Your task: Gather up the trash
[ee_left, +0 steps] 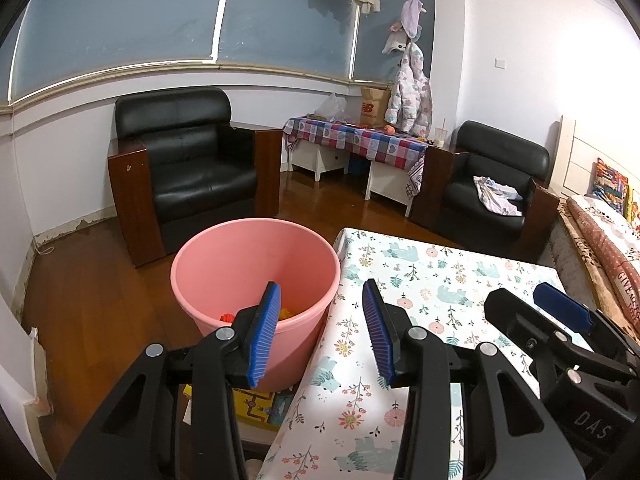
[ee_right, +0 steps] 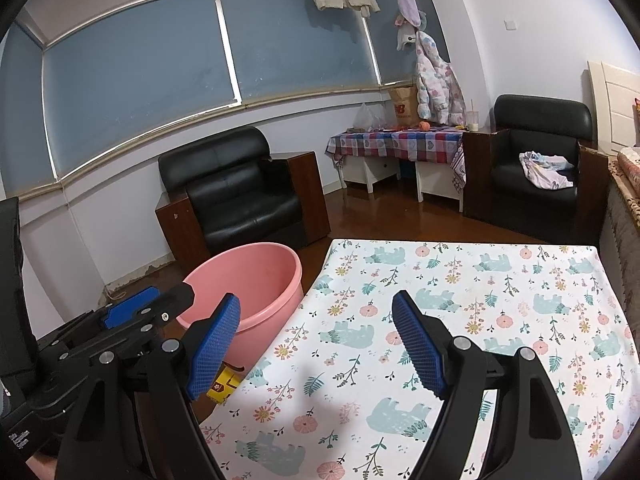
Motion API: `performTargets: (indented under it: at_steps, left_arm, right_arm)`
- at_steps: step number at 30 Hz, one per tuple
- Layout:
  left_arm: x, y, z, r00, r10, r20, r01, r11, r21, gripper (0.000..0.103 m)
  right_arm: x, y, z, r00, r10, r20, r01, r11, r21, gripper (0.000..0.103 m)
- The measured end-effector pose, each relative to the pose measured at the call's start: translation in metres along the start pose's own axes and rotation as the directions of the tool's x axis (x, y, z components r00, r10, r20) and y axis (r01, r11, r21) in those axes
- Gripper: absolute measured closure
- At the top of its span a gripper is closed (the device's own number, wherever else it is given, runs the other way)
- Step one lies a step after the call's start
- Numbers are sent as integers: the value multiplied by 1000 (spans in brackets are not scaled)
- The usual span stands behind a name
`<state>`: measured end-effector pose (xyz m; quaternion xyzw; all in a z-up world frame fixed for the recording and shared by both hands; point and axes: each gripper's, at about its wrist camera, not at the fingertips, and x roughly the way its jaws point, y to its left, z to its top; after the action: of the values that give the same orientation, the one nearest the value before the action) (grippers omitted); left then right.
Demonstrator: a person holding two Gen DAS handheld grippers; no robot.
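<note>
Left wrist view: the left gripper (ee_left: 320, 320) is released, its 2 blue ribbed pads spread wide with nothing between them. The left finger hangs over the near rim of the pink bucket (ee_left: 224, 264); the right finger hangs over the edge of the table (ee_left: 440, 264), which is covered in a white cloth printed with bears and flowers. The bucket stands on the wooden floor, touching or just beside the table's left edge. Inside it, near the bottom, orange and red pieces of trash (ee_left: 288, 313) show between the left pad and the bucket wall; their exact kind cannot be told. A yellow printed box (ee_left: 256, 404) lies on the floor just in front of the bucket. The right gripper (ee_left: 560, 312) enters at the right over the tabletop, 1 blue pad visible.

Right wrist view: the right gripper (ee_right: 316, 344) is likewise released, its 2 blue textured pads well apart and empty, held over the near left part of the table (ee_right: 520, 280). The bucket (ee_right: 256, 272) sits left of the table; its contents are hidden from this angle. The left gripper (ee_right: 132, 308) shows at the left edge, near the bucket rim. A corner of the yellow box (ee_right: 224, 388) shows below the left pad.
</note>
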<state>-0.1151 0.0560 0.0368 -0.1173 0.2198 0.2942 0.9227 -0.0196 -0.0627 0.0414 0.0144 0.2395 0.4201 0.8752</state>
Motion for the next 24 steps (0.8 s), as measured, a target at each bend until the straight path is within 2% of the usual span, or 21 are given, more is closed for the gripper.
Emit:
performTargets:
  at_steps: [10,18,24]
  left_arm:
    - [-2,0,1,1000,-9,2,9,1000,-1,60]
    - [-5,-4,2,1000,12,27,-13,1000,18,60]
    - [-1,-6,2,1000,10,-3,-10,1000,23,60]
  right_arm:
    - [-2,-1,0,1000,-1,-2,1,1000,-2,26]
    - [-1,0,1,1000,-1,-3,1,1000,-1,26]
    - [-1,1,1,1000,-1,-6,1,1000,-1,26]
